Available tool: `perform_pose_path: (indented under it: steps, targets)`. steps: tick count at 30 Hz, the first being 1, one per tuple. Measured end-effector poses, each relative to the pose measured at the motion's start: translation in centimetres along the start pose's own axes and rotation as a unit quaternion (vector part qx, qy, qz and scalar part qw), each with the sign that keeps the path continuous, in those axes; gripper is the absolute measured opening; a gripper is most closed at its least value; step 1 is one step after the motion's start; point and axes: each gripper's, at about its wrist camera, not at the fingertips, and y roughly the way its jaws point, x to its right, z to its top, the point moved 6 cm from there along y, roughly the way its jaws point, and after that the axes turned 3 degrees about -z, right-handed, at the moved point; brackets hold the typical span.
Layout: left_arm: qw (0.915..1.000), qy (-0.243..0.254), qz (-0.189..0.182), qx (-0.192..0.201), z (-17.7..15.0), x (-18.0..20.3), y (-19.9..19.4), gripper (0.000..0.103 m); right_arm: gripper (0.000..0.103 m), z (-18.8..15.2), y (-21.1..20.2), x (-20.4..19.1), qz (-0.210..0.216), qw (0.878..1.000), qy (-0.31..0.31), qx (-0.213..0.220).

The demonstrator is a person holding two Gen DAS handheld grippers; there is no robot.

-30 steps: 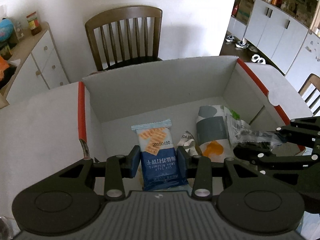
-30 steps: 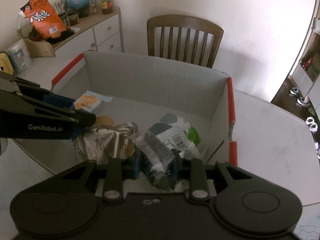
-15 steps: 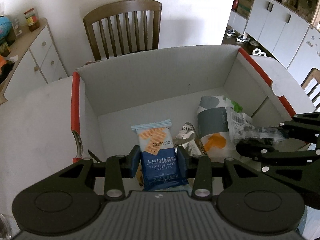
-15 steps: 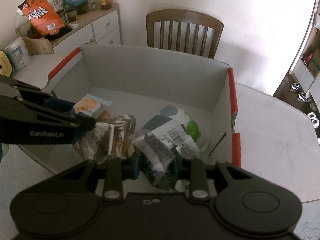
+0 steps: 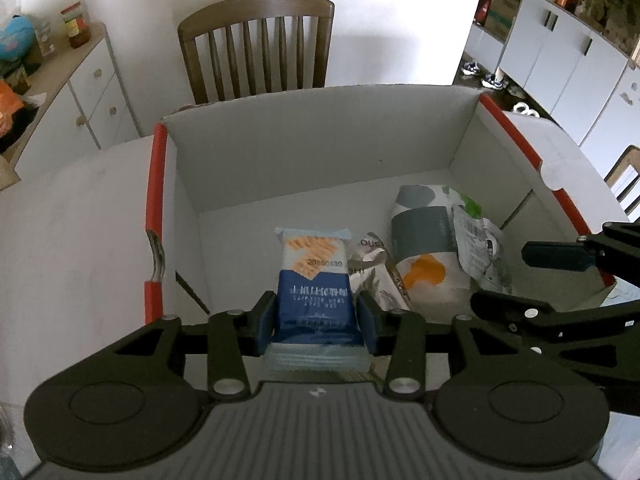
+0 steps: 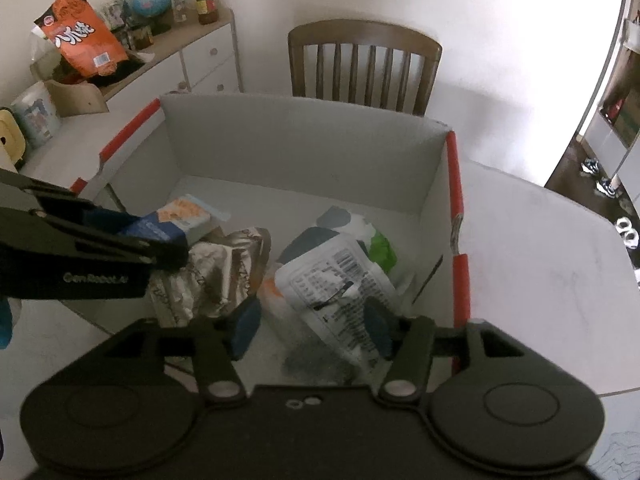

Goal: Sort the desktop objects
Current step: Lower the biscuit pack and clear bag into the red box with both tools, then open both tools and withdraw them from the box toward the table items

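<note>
Over the box [image 5: 320,148] — left hand-held gripper [image 5: 316,326] clamped on blue cracker packet [image 5: 314,280], right hand-held gripper [image 6: 312,326] spread apart.

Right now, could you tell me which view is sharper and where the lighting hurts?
Left wrist view: crisp, date print on the blue biscuit packet legible. Right wrist view: softer and dimmer, barcoded clear bag hazy, cardboard box interior shaded. Both bend edges, fisheye-style.

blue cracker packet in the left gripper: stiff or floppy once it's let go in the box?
The blue cracker packet probably holds its shape: it stands out straight from the left gripper without sagging. It is flat-sided, so unlikely to roll in the box. The glossy film may slide against the crinkled foil wrapper.
</note>
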Motion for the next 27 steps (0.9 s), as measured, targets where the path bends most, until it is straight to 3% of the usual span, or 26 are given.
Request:
perform_pose_path:
  steps: [22, 23, 26, 27]
  targets:
    - [0.9991, -0.011, -0.009, 0.039, -0.4, 0.8, -4.5, 0.043, 0.057, 0.3, -4.8, -0.4, -0.008, 0.999, -0.011, 0.03]
    - [0.9991, -0.012, -0.012, 0.04, -0.5, 0.8, -4.6, 0.044, 0.057, 0.2, -5.2, -0.5, -0.008, 0.999, -0.011, 0.031]
    - [0.9988, -0.012, -0.012, 0.047, -0.6, 0.9, -5.4, 0.061, 0.058, 0.1, -6.1, -0.5, -0.009, 0.999, -0.012, 0.035]
    - [0.9986, -0.011, -0.012, 0.05, -0.7, 0.9, -5.7, 0.061, 0.06, 0.1, -6.4, -0.6, -0.01, 0.999, -0.014, 0.036]
